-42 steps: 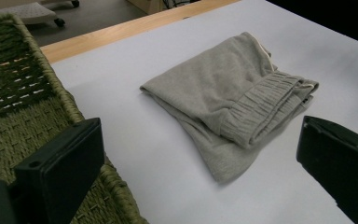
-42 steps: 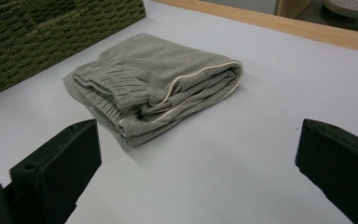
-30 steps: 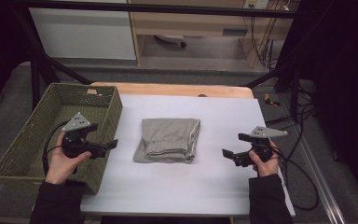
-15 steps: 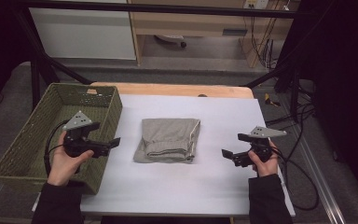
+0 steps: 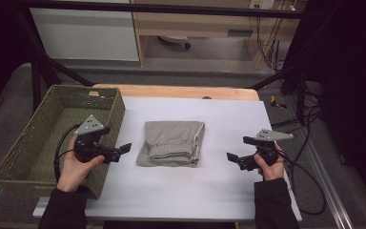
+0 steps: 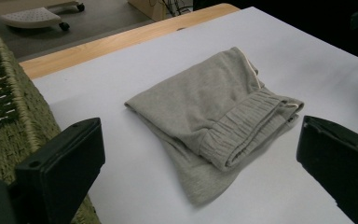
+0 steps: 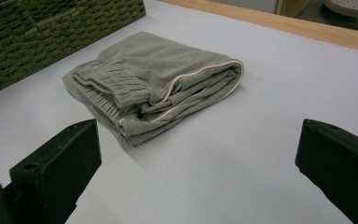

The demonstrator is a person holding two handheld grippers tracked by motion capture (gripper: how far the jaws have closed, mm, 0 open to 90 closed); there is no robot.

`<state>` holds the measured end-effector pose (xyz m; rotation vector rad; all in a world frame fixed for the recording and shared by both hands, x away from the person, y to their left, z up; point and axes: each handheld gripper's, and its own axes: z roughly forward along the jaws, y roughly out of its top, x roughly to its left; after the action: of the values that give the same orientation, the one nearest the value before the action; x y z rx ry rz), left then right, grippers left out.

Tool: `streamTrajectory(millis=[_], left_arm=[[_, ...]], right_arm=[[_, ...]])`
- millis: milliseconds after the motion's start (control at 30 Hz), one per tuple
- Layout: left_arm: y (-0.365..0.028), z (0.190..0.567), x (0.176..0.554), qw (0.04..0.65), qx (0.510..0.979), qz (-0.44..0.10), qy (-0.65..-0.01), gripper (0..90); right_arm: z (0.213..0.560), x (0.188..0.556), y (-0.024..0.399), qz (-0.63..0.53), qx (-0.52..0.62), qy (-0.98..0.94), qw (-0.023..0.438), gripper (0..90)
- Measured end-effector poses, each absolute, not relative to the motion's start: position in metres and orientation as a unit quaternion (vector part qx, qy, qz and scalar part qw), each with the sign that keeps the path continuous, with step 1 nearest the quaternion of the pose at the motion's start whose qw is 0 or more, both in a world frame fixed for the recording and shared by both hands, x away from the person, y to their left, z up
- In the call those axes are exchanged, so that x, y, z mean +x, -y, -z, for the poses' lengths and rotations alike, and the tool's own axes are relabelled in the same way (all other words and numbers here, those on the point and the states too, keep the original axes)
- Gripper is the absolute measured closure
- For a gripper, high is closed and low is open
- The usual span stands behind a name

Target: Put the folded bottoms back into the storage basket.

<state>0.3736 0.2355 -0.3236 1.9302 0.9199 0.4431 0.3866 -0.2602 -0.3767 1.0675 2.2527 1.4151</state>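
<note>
The left gripper (image 5: pixel 125 148) hangs at the table's left edge, over the rim of the woven basket (image 5: pixel 24 148), jaws spread wide and holding nothing; the right gripper (image 5: pixel 230 156) sits near the right edge, likewise spread and empty. Both aim inward at the folded grey sweatpants (image 5: pixel 171 142), which lie flat mid-table, apart from either tool, with the ribbed waistband (image 6: pixel 242 133) toward the near edge and the piped fold (image 7: pixel 205 74) on the side facing the right gripper.

The step in hand looks like an approach to the garment. To do it well, each tool should come in low and level, sliding one jaw under the whole stack at the side edges so no layer peels loose.

Bare white table (image 5: pixel 181 195) lies on every side of the cloth, giving free room; the basket wall stands just beside the left tool, so a lift toward it must clear that rim.
</note>
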Motion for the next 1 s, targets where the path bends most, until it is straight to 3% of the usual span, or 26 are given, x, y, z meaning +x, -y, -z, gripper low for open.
streamTrajectory(millis=[1000], left_arm=[[-0.188,0.353,0.388,0.428,0.802,-0.168,-0.381,0.6]], right_arm=[[0.379,0.388,0.258,-0.483,0.370,-0.782,0.137,0.8]])
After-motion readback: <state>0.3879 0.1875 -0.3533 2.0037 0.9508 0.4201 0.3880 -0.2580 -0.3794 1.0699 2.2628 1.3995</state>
